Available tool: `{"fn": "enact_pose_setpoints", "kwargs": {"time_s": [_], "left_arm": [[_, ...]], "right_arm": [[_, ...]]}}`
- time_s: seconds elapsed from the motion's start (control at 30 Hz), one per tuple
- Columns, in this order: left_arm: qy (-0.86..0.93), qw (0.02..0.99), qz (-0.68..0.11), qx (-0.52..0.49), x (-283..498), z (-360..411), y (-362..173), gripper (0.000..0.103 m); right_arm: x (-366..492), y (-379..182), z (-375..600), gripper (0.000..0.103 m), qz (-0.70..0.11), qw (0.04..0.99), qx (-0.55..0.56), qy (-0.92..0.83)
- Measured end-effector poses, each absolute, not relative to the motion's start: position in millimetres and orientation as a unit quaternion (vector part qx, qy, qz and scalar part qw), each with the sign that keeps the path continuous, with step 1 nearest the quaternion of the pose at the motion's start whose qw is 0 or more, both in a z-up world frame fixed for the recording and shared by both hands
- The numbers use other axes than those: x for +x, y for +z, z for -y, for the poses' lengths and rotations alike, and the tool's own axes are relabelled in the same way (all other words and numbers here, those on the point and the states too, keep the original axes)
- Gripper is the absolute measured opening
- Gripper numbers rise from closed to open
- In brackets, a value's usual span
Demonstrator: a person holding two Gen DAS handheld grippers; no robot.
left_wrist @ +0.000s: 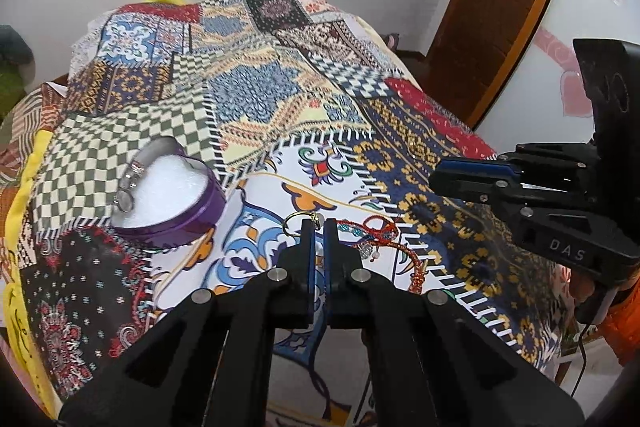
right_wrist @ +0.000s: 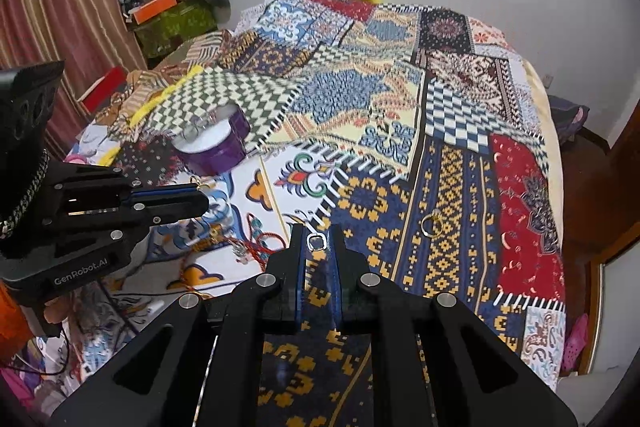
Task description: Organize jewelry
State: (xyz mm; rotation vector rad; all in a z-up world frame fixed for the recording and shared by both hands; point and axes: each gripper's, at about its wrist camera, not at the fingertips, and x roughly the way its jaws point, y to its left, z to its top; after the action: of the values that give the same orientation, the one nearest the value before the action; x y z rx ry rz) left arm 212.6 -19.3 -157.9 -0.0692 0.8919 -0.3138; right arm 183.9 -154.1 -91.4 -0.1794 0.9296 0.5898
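Observation:
My left gripper (left_wrist: 319, 227) is shut on a gold ring (left_wrist: 298, 220), held just above the patterned bedspread; it also shows in the right wrist view (right_wrist: 200, 195). A purple heart-shaped box (left_wrist: 170, 195) with white lining and a silver watch (left_wrist: 130, 183) on its rim lies to its left, and shows in the right wrist view (right_wrist: 214, 143). Red and orange bracelets (left_wrist: 380, 239) lie right of the left fingertips. My right gripper (right_wrist: 318, 235) is shut on a small silver ring (right_wrist: 317, 242). Another gold ring (right_wrist: 431, 225) lies on the blue-and-yellow patch.
The patchwork bedspread (left_wrist: 280, 99) covers the whole bed. A wooden door (left_wrist: 500, 7) stands at the right. Striped curtains (right_wrist: 60, 7) and a cluttered green box (right_wrist: 172, 23) stand at the far left. Bed edge drops off at the right (right_wrist: 556, 155).

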Motion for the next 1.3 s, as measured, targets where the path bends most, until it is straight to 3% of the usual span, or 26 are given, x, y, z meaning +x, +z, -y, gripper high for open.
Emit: {"fn": "enact_pose_setpoints", "kwargs": {"time_s": [0.77, 1.3], "left_arm": [[-0.088, 0.927, -0.358, -0.065, 194, -56, -106, 0.002], [-0.067, 0.908, -0.402, -0.101, 218, -95, -157, 0.002]], "right_arm": [[183, -35, 81, 0.009, -0.363, 0.864, -0.079, 0.340], [212, -72, 27, 0.009, -0.407, 0.832, -0.097, 0.365]]}}
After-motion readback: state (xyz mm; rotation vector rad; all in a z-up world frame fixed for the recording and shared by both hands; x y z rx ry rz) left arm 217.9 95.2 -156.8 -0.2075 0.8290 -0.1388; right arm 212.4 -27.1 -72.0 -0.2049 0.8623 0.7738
